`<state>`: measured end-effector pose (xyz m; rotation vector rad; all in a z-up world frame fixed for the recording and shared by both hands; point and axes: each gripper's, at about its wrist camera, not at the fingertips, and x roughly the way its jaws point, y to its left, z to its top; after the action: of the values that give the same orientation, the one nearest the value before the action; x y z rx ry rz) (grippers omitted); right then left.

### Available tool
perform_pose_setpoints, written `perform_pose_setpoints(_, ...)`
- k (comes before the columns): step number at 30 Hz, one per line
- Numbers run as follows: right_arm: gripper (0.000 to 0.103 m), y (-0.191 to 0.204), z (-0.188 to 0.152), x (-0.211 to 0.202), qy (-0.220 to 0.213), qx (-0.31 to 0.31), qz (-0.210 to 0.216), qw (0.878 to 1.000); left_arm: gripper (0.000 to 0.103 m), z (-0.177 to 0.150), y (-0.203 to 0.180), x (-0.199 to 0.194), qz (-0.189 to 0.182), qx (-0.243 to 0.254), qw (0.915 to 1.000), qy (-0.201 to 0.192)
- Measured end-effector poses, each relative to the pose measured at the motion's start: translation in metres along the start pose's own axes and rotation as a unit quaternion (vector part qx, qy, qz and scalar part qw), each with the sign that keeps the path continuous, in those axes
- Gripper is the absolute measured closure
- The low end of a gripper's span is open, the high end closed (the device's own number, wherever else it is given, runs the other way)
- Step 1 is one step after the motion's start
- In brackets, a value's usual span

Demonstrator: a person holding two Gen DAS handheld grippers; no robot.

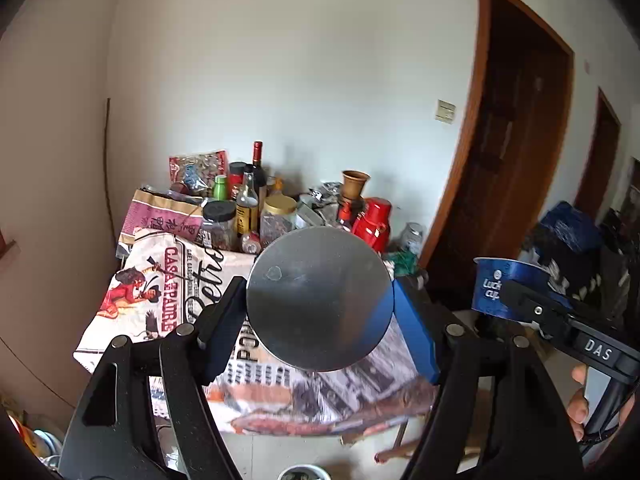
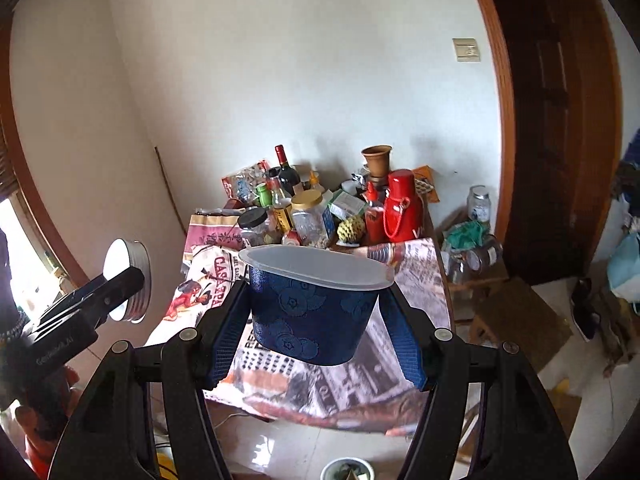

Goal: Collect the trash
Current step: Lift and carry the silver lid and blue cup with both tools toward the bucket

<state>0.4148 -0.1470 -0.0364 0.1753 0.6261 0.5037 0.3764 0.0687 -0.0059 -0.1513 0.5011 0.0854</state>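
left gripper clamps a metal lid, right gripper a blue cup, above the cluttered printed tablecloth by white walls.

The left tool is raised in the air and points a little downward; its two pads press on the sides of a round metal lid. The right tool is at its side, at nearly the same height, and its pads grip a blue cup. Fingers of the person's right hand hold that tool's handle.
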Motion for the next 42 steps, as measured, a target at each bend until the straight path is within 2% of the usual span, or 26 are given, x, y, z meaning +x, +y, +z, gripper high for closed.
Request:
perform_pose_setpoints(5,0.04,0.023,-0.036,-0.032,0.005,0.016,-0.013,1.0,0.032,-0.028,0.013,-0.039,-0.016,0.013,0.9997,0.014)
perform_pose_setpoints(11,0.04,0.045,-0.087,-0.058,0.035,0.037,-0.021,0.998,0.032,-0.064,0.028,-0.081,-0.022,0.014,0.9991,0.033)
perform_pose_setpoints(17,0.04,0.05,-0.125,-0.061,0.072,0.049,-0.024,0.996,0.032,-0.103,0.035,-0.098,-0.027,0.015,0.9969,0.072)
perform_pose_setpoints(21,0.04,0.047,-0.147,-0.053,0.103,0.057,-0.025,0.993,0.032,-0.127,0.036,-0.094,-0.029,0.014,0.9936,0.108)
perform_pose_setpoints(28,0.04,0.028,-0.176,-0.019,0.159,0.055,-0.018,0.986,0.032,-0.166,0.031,-0.061,-0.022,0.007,0.9877,0.154)
perform_pose_setpoints(33,0.04,0.009,-0.201,0.018,0.194,0.037,-0.016,0.98,0.032,-0.201,0.03,-0.017,-0.01,-0.019,0.9837,0.179)
perform_pose_setpoints(38,0.04,-0.016,-0.24,0.062,0.228,0.032,-0.021,0.973,0.032,-0.255,0.032,0.035,-0.004,-0.021,0.9741,0.225)
perform_pose_setpoints(42,0.04,-0.036,-0.288,0.106,0.265,0.023,-0.026,0.964,0.032,-0.31,0.04,0.073,0.001,-0.022,0.964,0.265)
